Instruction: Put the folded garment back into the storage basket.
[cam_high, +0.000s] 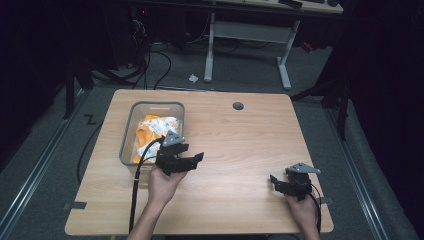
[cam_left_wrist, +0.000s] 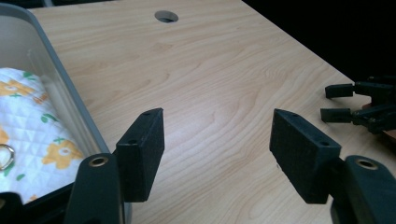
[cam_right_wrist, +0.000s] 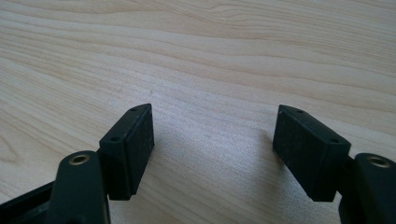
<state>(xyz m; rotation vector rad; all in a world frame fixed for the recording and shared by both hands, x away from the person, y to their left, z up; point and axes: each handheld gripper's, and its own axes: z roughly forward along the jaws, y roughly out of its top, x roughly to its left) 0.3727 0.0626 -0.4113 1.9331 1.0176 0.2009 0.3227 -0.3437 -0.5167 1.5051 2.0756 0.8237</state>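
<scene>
left of centre in the high view, a clear plastic bin (cam_high: 127, 131) held a crumpled white-and-orange quilted cloth (cam_high: 152, 129). the left gripper (cam_high: 192, 159) hung just right of the bin, jaws spread wide with nothing between them. the right gripper (cam_high: 275, 180), lower right of the frame, was likewise agape over the bare table (cam_high: 240, 145). the cloth looked soft, light and limp; a raised fold seemed the best place to pinch.
</scene>
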